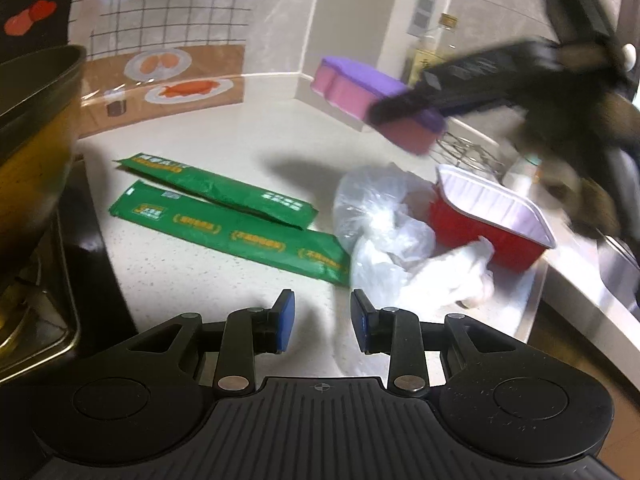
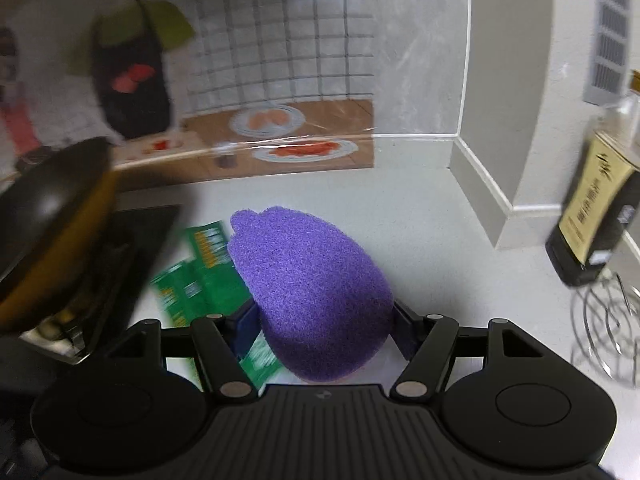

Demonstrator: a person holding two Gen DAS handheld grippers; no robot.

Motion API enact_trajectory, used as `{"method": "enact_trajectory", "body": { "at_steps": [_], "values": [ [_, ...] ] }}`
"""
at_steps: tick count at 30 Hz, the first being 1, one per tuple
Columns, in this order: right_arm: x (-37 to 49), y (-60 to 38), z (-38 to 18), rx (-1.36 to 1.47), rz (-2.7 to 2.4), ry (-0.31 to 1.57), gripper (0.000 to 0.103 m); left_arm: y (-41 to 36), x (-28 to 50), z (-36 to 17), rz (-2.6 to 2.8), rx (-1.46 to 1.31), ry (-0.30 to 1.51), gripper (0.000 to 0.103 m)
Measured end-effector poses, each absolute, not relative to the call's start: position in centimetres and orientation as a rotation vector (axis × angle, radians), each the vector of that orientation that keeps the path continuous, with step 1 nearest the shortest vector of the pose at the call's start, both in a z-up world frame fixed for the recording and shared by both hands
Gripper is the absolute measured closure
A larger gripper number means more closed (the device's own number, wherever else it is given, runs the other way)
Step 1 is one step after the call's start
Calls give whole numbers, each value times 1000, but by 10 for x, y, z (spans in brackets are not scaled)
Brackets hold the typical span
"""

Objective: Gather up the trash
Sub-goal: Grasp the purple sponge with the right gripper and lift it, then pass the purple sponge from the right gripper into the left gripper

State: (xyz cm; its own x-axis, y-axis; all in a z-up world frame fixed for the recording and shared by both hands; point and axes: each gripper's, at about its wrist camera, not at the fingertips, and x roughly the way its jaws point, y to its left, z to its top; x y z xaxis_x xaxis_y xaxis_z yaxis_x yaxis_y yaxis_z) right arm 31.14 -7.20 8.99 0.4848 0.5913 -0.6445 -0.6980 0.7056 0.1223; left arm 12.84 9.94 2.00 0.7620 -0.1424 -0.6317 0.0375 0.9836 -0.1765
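1. My right claw (image 2: 326, 328) is clamped on the purple sponge (image 2: 312, 292); the blue pads sit against its two sides near the rear end. In the left wrist view the sponge (image 1: 376, 92) shows a pink underside and hangs in the air above the desk (image 1: 200, 280), clear of everything.
2. My left claw (image 1: 322, 320) stands partly apart with nothing between the pads, low over the desk just in front of the trash.
3. Trash on the desk: two green wrappers (image 1: 224, 216) lying flat and overlapping, a crumpled clear plastic bag (image 1: 384, 224) touching the end of the nearer wrapper, and a red foil tray (image 1: 492, 216) with a white inside, right against the bag near the desk edge.
4. Handling, my judgement: the sponge is light and soft and gives under the pads, so a side grip should hold.
5. The wrappers look thin, limp and slick. I would pinch a raised end or the overlapping edge, since the flat middle offers no purchase.
6. The bag is flimsy. Close the claw on a bunched fold; it may drag the wrapper or tray along.
7. The tray is light and dents easily. Take the rolled rim with one pad inside.
8. No bin is visible in either view.
9. Nearby non-trash: pan (image 2: 52, 216) on the stove, dark bottle (image 2: 592, 208), wire rack (image 2: 604, 332).
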Motion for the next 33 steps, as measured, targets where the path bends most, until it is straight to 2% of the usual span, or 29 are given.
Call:
{"method": "enact_trajectory", "body": {
  "at_steps": [6,10,14,15,18,32,33],
  "values": [
    [252,-101,61,-79,859,778,36,91,116,24,-114,-149,680,69],
    [218,-89,27,-154,865,822,36,89,111,30,-108,-135,660,69],
    [178,-76,6,-285,876,708,35,84,114,31,-104,-129,660,69],
    [168,-75,3,-297,885,674,35,82,115,31,-97,-125,663,64],
    [152,-80,3,-311,898,613,35,81,118,32,-81,-114,653,64],
    [176,-141,9,-57,820,628,36,72,121,38,-103,-75,629,64],
    [178,-142,8,-47,817,625,43,70,121,37,-107,-72,631,64]
  ]
}}
